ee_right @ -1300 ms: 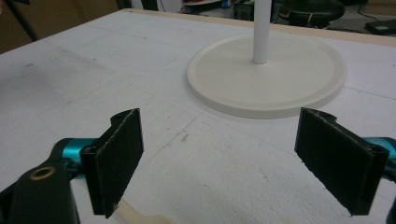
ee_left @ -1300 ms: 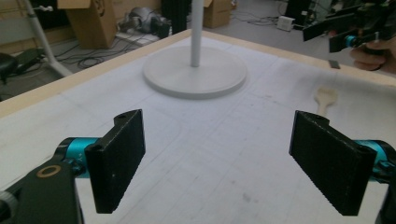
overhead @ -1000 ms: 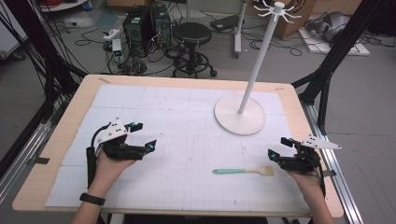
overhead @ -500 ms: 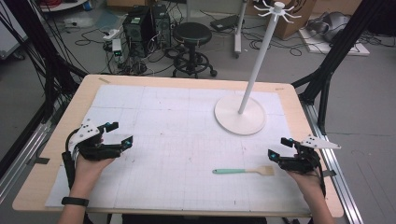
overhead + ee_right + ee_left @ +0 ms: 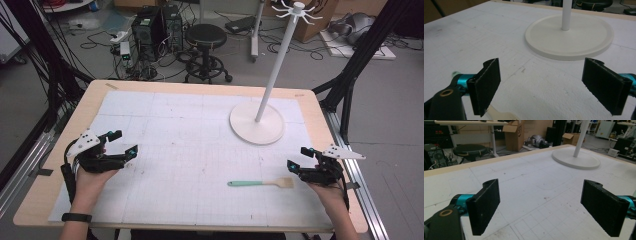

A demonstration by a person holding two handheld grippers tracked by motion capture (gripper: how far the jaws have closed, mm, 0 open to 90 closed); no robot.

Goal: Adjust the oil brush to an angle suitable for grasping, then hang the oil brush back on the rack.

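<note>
**Both tongs wide open over the gridded mat, spatula by the right one**

The left gripper (image 5: 120, 145) sits low over the near left part of the white gridded mat (image 5: 190, 150), held in the person's left hand (image 5: 90, 177). Its two black jaws stand well apart with nothing between them; in the left gripper view (image 5: 540, 207) only bare, lightly scuffed mat lies in the gap. A dark band (image 5: 76, 217) circles that wrist.

The right gripper (image 5: 300, 159) is at the near right edge of the mat, held in the right hand (image 5: 327, 192), its grey three-cornered plate (image 5: 344, 152) on top. Its jaws are likewise spread wide and grip nothing, as the right gripper view (image 5: 540, 85) confirms.

Just beside the right gripper, toward the left gripper, a spatula (image 5: 260, 183) lies flat on the mat: the pale wooden blade is nearest the right jaws but apart from them, and the teal handle runs away toward the middle. In the right gripper view the blade (image 5: 499, 115) shows under the left-hand jaw, with the handle tip peeking past it.

Ahead of the right gripper stands a white stand, its round base (image 5: 257, 123) on the mat and its pole (image 5: 277, 60) rising to a crown of hooks (image 5: 298, 11). From the left gripper it lies far across the mat, ahead and to the right.

Beyond the wooden table (image 5: 45, 195) are a black stool (image 5: 206, 37), computer towers (image 5: 155, 25) and loose cables on the floor.
</note>
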